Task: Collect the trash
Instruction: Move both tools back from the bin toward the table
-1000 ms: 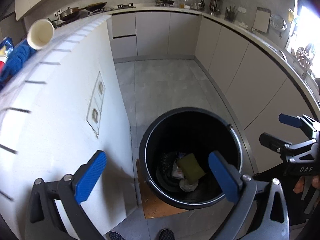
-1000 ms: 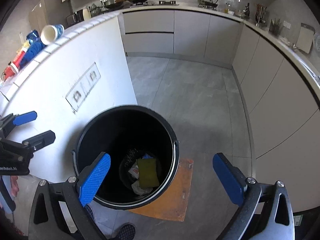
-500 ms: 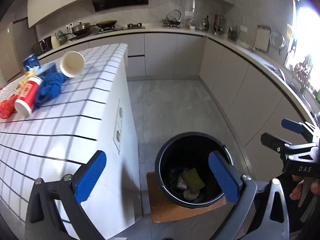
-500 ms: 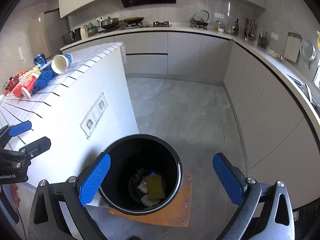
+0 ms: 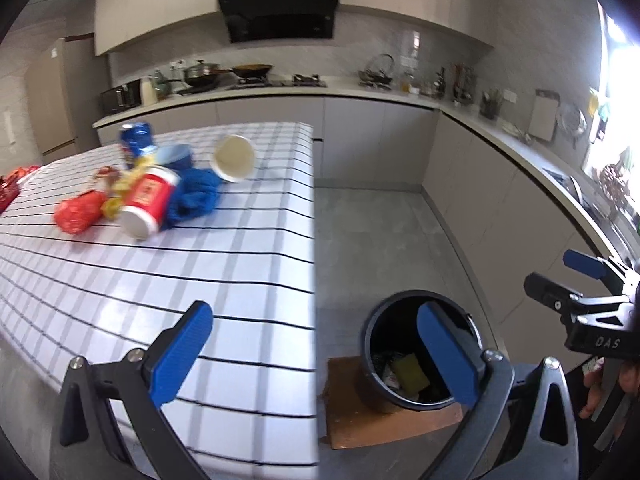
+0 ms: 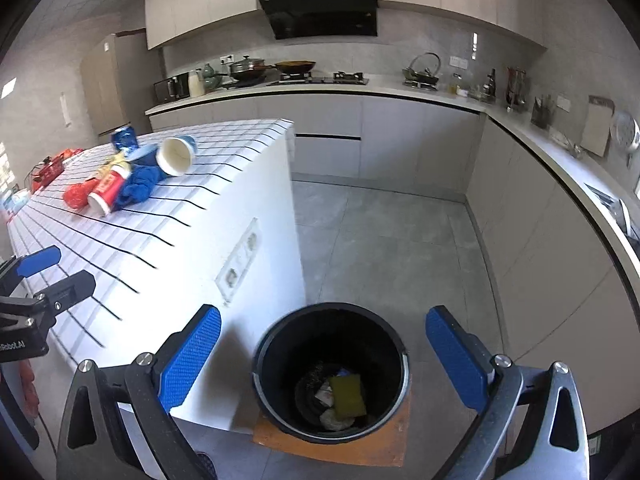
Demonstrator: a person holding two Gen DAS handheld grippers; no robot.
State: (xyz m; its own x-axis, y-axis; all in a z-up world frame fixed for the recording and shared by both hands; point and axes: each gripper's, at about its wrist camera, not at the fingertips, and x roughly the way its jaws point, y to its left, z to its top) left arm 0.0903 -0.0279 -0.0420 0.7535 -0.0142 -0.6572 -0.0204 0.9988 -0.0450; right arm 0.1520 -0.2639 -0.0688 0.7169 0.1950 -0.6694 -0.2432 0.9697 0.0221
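We held the left gripper (image 5: 316,356) over the near edge of the tiled counter (image 5: 224,264), its jaws spread wide and gripping nothing. The right gripper (image 6: 324,360) hung above the black bin (image 6: 402,364), also spread wide and empty.

The trash lay in a heap well apart from both grippers, toward the far left part of the counter. A white paper cup (image 5: 233,158) lay on its side, its open mouth turned toward the left camera and its long axis running away toward the back of the counter. A red cup (image 5: 148,205) also lay tipped over, its white bottom pointing at us and slightly left. It rested against a crumpled blue cloth (image 5: 196,196), with a red wrapper (image 5: 78,212) just beside it on the left and a blue can (image 5: 136,138) behind. Motion blur kept us from reading any labels.

The bin stood on a brown board (image 6: 384,448) on the grey floor (image 6: 384,232), just beside the counter's end wall. Inside it we saw a yellow sponge (image 6: 348,396) atop other scraps. Grey cabinets (image 6: 400,140) ran around the room, with a stove and black hood (image 6: 324,12) at the back.
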